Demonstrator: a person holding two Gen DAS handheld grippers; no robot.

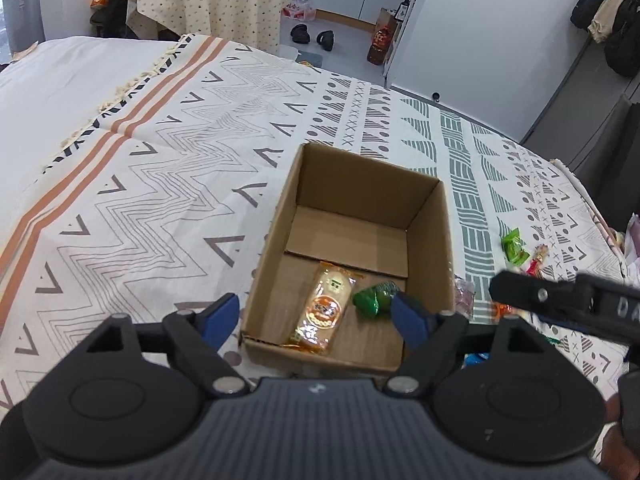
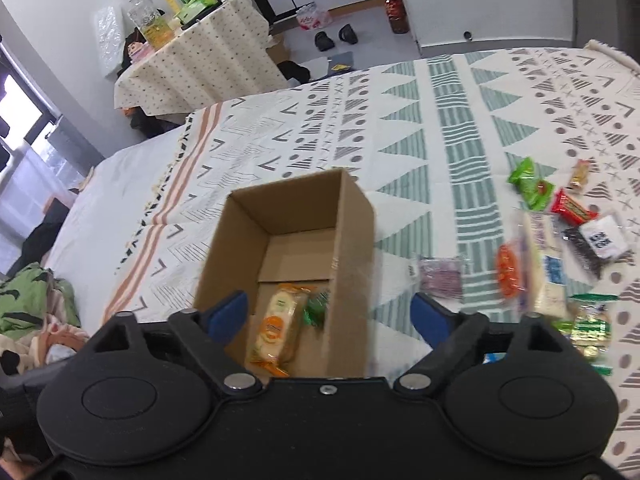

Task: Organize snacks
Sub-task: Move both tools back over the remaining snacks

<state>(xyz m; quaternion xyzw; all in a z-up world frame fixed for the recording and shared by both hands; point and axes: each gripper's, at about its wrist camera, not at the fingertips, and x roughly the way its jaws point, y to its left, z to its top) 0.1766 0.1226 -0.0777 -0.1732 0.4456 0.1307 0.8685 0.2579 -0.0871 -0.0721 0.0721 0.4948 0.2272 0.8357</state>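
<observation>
Matt cardboard box [image 1: 424,216] on woven cloth bedspread [image 1: 160,160]; glossy plastic snack wrappers [image 2: 532,188].

The open cardboard box [image 1: 348,240] is standing at twelve o'clock from both grippers, its walls fencing the way in from the sides, its top lying clear. A rice cracker packet [image 1: 322,308] and green candy [image 1: 374,294] are taking up the near floor; the far half is lying bare. At three o'clock, loose snacks [image 2: 560,248] are crowding the bedspread [image 1: 140,160]; toward nine o'clock it is lying open.

"DA" on right gripper [image 1: 560,300]
</observation>
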